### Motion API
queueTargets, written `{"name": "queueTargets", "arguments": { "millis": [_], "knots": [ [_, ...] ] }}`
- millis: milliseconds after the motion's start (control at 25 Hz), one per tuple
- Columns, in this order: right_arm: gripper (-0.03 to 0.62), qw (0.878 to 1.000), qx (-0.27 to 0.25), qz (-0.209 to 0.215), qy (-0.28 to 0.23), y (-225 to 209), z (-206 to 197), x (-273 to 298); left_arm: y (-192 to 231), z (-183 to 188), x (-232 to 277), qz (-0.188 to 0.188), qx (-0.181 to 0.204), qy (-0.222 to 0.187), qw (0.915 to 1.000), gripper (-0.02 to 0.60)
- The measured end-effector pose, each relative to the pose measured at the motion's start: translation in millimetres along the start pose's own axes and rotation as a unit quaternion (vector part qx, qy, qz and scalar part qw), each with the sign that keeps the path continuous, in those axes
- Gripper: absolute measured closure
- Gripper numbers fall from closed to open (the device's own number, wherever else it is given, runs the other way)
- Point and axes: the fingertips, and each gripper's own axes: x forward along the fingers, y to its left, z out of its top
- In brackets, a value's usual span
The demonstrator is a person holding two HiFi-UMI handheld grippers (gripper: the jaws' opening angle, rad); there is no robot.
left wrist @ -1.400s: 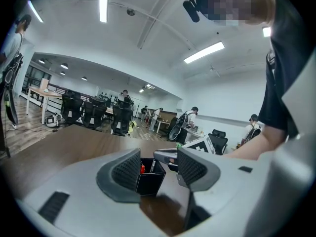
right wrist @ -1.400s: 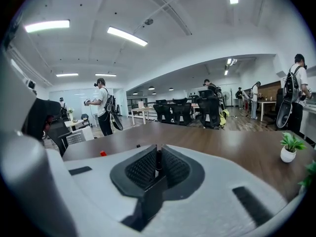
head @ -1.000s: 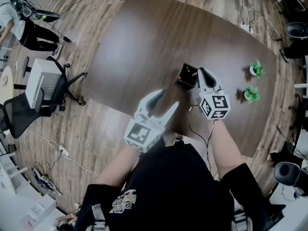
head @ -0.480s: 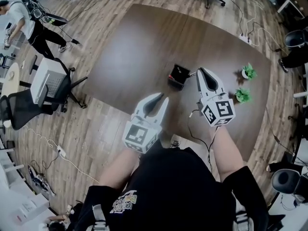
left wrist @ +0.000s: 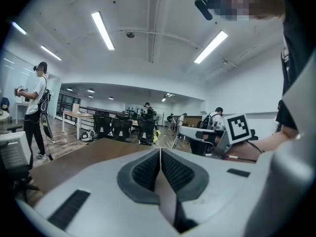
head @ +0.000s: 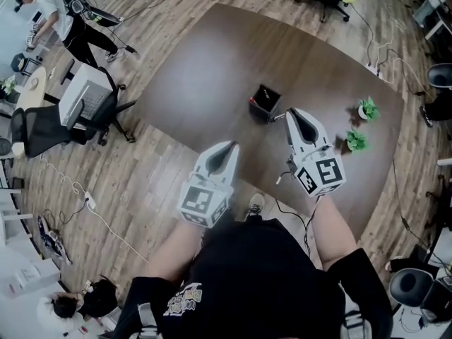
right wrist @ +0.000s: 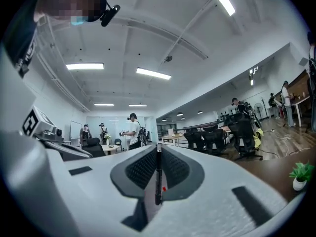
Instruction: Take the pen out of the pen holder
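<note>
The black pen holder (head: pixel 264 102) stands upright near the middle of the brown table (head: pixel 212 55). My right gripper (head: pixel 289 113) hangs just right of the holder and toward me, apart from it. In the right gripper view this gripper (right wrist: pixel 158 149) is shut on a thin black pen (right wrist: pixel 158 174), which stands upright between the pads. My left gripper (head: pixel 229 147) hovers over the table's near edge, well short of the holder. Its jaws (left wrist: pixel 160 152) are shut together with nothing between them.
Two small potted plants (head: pixel 367 108) (head: pixel 357 140) sit at the table's right side. An office chair with a grey box (head: pixel 85 104) stands left of the table. A person (head: pixel 56 9) stands at the far left. A cable (head: pixel 92 210) lies on the wood floor.
The left gripper's jaws went from wide open to shut. Both grippers drew back toward me and rose; the right one came away from the holder with the pen.
</note>
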Motion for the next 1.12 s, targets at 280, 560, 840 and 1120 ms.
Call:
{"name": "queueTargets", "arguments": {
  "millis": [280, 560, 840, 1120],
  "knots": [
    [0.563, 0.999, 0.023, 0.032, 0.003, 46.8, -14.1, 4.5, 17.0, -3.0, -41.2, 0.034, -0.001, -0.003, 0.9994, 0.572],
    [0.563, 0.999, 0.012, 0.034, 0.006, 111.1, -14.5, -2.0, 36.0, -3.4, -93.7, 0.030, -0.005, -0.016, 0.9994, 0.572],
    [0.563, 1.000, -0.007, -0.018, 0.003, 169.5, -8.4, -36.3, 39.6, -7.2, -145.7, -0.025, -0.003, -0.019, 0.9995, 0.571],
    [0.563, 0.993, -0.019, -0.119, 0.013, 190.6, -16.2, -115.2, 0.7, -32.4, -163.2, -0.122, -0.010, 0.003, 0.9925, 0.572]
  ]
}}
